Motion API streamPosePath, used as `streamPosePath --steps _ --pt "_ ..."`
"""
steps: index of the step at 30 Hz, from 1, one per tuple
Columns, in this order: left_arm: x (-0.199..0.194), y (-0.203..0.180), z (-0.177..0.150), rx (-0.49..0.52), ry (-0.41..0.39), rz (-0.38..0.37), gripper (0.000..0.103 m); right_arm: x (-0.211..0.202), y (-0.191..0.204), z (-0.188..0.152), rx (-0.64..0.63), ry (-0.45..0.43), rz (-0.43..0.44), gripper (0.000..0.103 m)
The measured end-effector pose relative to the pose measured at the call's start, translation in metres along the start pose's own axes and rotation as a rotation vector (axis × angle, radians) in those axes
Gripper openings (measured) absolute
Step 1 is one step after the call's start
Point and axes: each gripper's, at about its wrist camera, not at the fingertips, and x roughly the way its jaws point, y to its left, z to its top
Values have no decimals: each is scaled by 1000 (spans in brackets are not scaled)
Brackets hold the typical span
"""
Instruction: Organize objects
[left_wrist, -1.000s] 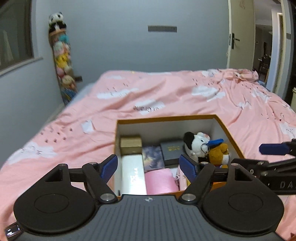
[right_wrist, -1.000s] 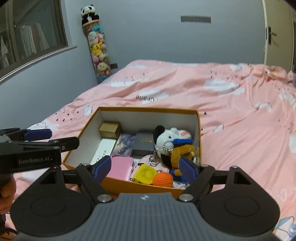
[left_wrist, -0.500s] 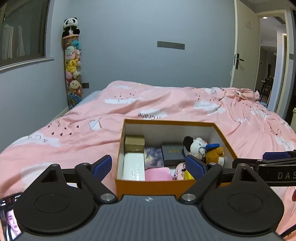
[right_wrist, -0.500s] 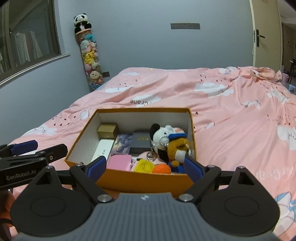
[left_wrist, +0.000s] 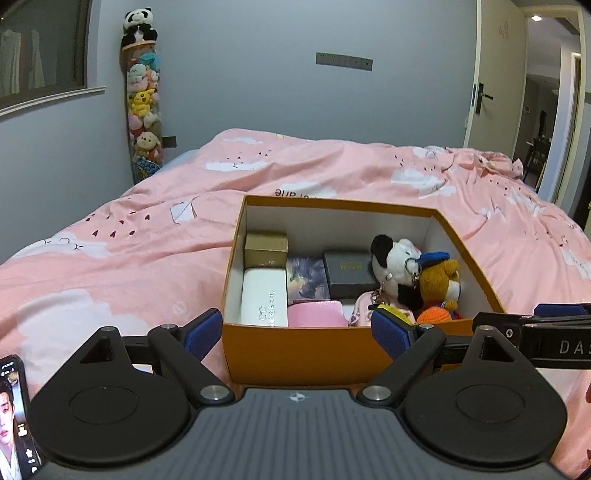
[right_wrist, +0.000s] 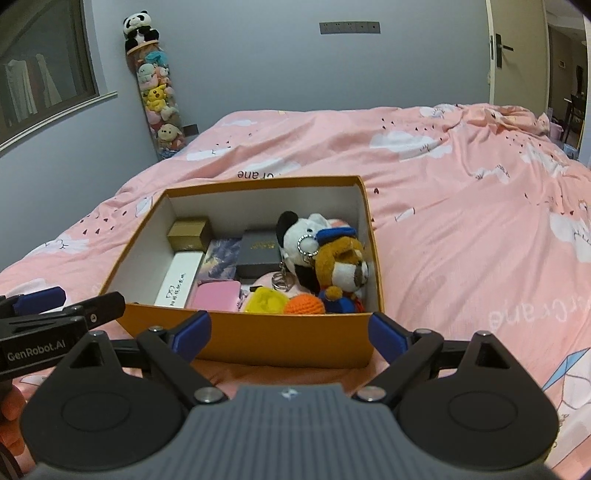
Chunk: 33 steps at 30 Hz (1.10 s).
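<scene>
Both grippers have pulled back from the orange box (right_wrist: 255, 339) since a second ago; earlier they stood over it. Now the left gripper (left_wrist: 297, 334) and the right gripper (right_wrist: 290, 332) hang before its near wall, jaws spread wide, holding nothing. The box rests on the pink bed (right_wrist: 461, 206).

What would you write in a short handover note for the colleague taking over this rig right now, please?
Left claw: open, empty, in front of the orange box's near wall.
Right claw: open, empty, also at the near wall.
The box sits on the pink bedspread, holding a gold box, white case, dark box, pink pouch, panda plush, brown dog plush and orange crochet ball.
Done: items are in the box.
Left: nothing visibly loose; confirm the next step.
</scene>
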Motion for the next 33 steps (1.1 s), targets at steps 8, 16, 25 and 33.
streamPosePath --steps 8,16,25,33 --pt "5 0 -3 -9 24 -4 103 7 -2 -3 6 25 2 93" --pt "5 -1 -3 -1 29 -2 103 5 -1 -3 1 21 6 93" --pt "9 2 -2 -7 52 8 103 5 0 -3 -2 30 8 93" --pt "9 4 -2 -12 52 10 103 5 -1 -4 -2 33 7 93"
